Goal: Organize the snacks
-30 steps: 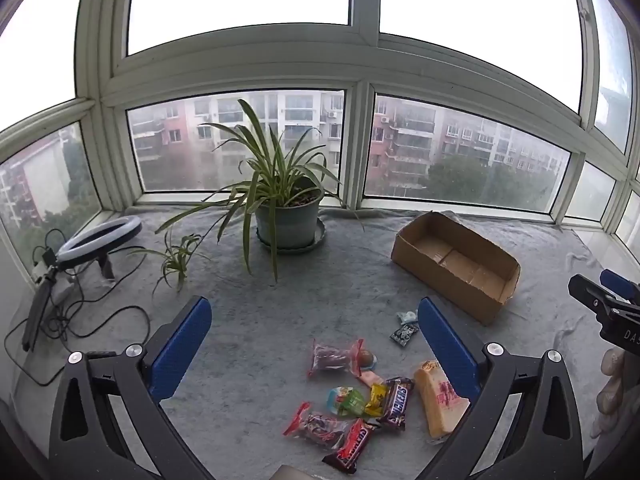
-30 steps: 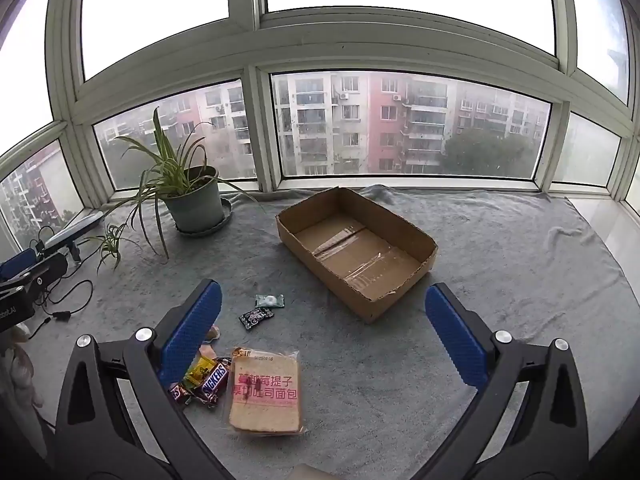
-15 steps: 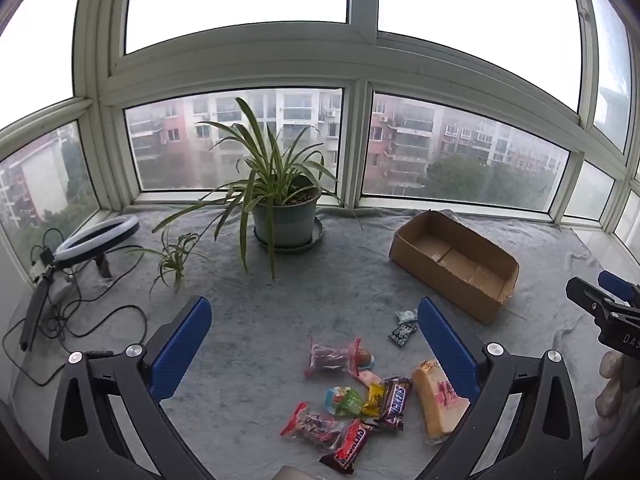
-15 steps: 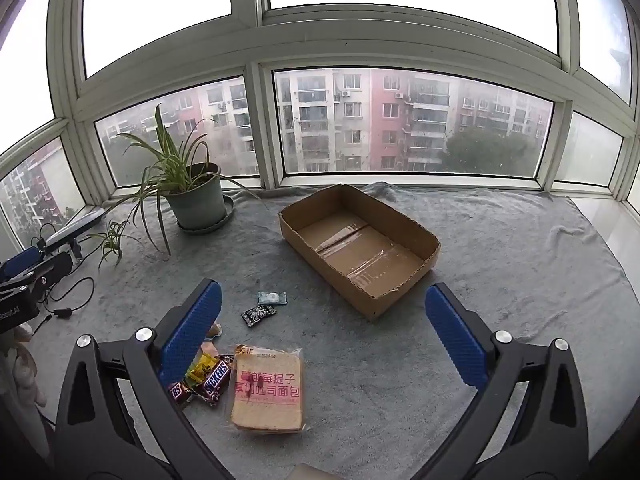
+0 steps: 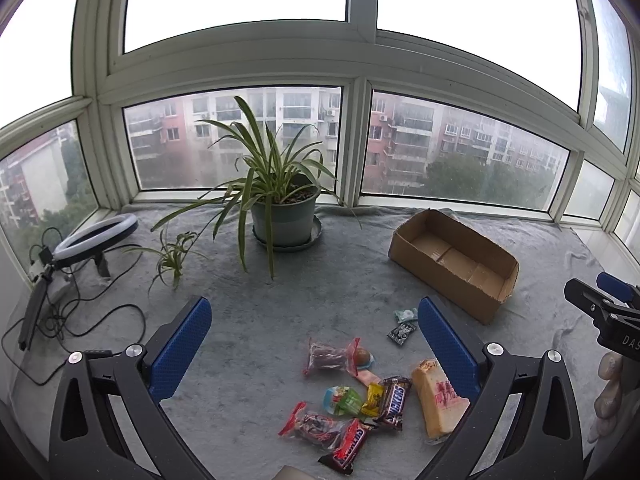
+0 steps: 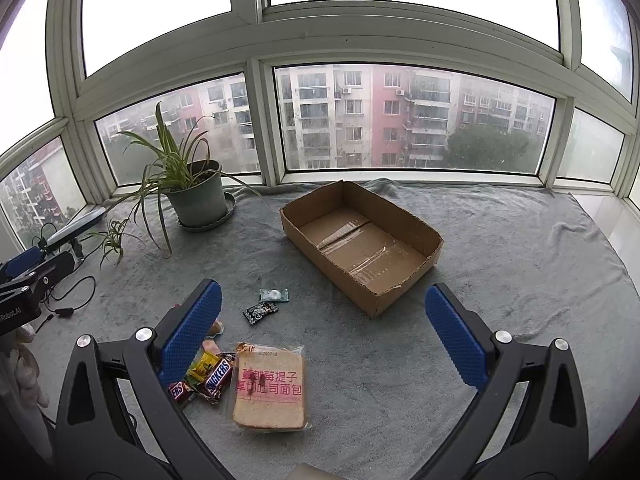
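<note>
Potted plant [image 5: 285, 216] on a saucer by the window [image 5: 460, 152], small plantlet [image 5: 172, 254] trailing beside it. Ring light [image 5: 94, 236] with tangled cable [image 5: 80, 320] far left. Grey blanket [image 6: 500, 280] covers the ledge.

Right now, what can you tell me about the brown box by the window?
The cardboard box is a shallow, open-topped brown tray with low walls and a slightly torn rim at its near corner. Clear tape runs across its floor seam. It is empty, sits flat and turned at an angle on the grey blanket, and touches nothing else. The snacks lie apart from it, nearer the grippers.
</note>
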Motion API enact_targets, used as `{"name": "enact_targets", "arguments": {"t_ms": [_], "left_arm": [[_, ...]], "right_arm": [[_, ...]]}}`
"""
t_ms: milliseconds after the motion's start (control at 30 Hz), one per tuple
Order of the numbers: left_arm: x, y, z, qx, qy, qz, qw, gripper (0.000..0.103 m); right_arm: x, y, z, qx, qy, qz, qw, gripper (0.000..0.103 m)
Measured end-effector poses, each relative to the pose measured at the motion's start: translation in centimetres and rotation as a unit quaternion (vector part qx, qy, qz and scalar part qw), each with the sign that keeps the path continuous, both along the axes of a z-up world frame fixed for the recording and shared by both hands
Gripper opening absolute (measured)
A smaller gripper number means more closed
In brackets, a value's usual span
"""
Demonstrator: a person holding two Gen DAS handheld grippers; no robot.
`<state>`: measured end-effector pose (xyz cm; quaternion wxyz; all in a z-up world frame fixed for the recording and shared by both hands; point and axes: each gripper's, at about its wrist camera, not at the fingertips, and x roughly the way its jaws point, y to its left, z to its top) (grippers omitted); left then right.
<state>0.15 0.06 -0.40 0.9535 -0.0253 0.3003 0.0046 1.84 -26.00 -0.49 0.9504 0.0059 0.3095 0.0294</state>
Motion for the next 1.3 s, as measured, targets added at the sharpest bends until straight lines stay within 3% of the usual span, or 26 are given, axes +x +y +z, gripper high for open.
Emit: {"name": "enact_targets", "arguments": {"t_ms": [1300], "left_arm": [[0.25, -0.32, -0.59, -0.005, 0.005, -0.006, 1.0000, 0.102]], "right_arm": [[0.08, 0.25, -0.78, 0.003, 0.013, 0.004, 1.000, 0.103]]}}
